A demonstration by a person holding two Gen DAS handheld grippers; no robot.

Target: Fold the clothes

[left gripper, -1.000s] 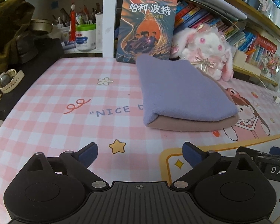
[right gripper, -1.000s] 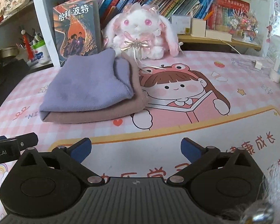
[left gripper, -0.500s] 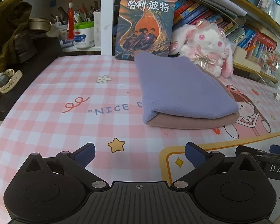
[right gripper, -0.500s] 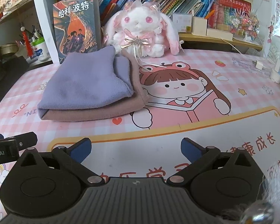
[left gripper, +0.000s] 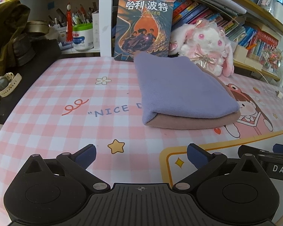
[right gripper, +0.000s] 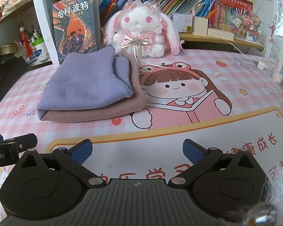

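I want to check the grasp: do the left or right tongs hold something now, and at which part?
Nothing is held. The left tongs and right tongs are both open above the mat, short of the folded purple cloth.

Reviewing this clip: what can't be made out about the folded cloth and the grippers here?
- Folded cloth: its underside and inner layers are hidden by its own top layer in both views, so the kind of garment is unclear.
- Right gripper: in the left view, cut off by the right edge.
- Left gripper: in the right view, cut off by the left edge.

Folded garment [left gripper: 181, 90] on pink mat [left gripper: 66, 94]
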